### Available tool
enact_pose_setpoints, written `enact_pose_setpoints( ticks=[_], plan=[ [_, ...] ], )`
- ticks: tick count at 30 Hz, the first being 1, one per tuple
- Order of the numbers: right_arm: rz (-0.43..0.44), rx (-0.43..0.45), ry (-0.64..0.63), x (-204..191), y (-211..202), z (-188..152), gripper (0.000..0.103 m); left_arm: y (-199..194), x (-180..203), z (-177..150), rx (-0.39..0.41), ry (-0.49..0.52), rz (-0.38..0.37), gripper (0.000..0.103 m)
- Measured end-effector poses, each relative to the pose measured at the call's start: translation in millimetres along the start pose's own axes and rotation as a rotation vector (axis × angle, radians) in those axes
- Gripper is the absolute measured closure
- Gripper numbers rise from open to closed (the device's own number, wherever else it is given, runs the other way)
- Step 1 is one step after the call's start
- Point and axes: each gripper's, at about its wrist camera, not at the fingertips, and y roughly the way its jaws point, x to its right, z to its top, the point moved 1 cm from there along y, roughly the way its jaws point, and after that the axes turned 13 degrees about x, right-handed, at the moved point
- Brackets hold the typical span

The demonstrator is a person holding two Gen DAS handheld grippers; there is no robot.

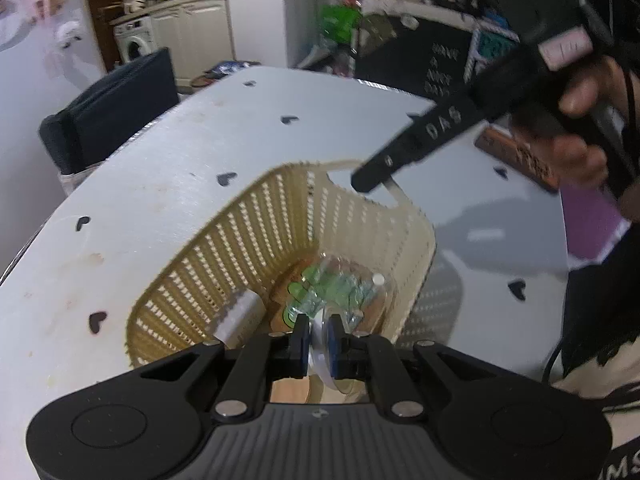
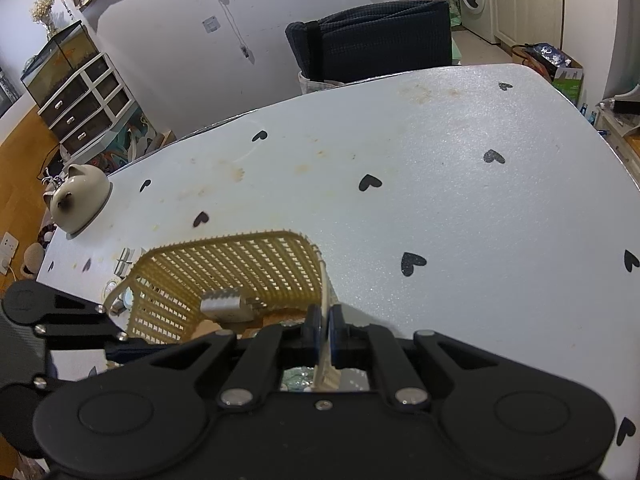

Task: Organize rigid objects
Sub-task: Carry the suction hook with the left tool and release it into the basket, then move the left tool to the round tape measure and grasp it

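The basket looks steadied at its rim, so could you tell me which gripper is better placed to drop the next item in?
Left. The left gripper is shut on a clear plastic piece above the basket. The right gripper is shut on the basket's rim, probably steadying it.

Left gripper [image 1: 319, 338] and right gripper [image 2: 325, 326] clamped, angled downward

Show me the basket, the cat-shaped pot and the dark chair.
basket [image 2: 240, 264], right wrist view, on its far lattice wall.
cat-shaped pot [image 2: 82, 196], right wrist view, on its rounded body.
dark chair [image 2: 380, 40], right wrist view, on its backrest.
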Motion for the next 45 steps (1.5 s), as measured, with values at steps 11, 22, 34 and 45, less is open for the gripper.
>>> enact_pose_setpoints(
  ticks=[11,22,34,45],
  plan=[
    [0.0,0.0,-0.001,0,0,0,0.098,10,-8,1,-0.027,-0.026,-0.048,0.068],
    [-0.001,-0.001,-0.003,-1,0,0,0.098,2,-19,1,-0.003,-0.144,-0.024,0.052],
    [-0.008,-0.002,-0.006,-1,-1,-1,0.098,-10,-19,10,0.039,-0.189,0.035,0.036],
    [-0.013,0.0,-0.008,-1,-6,-2,0.098,-39,-16,17,0.143,-0.268,0.149,0.008]
  ],
)
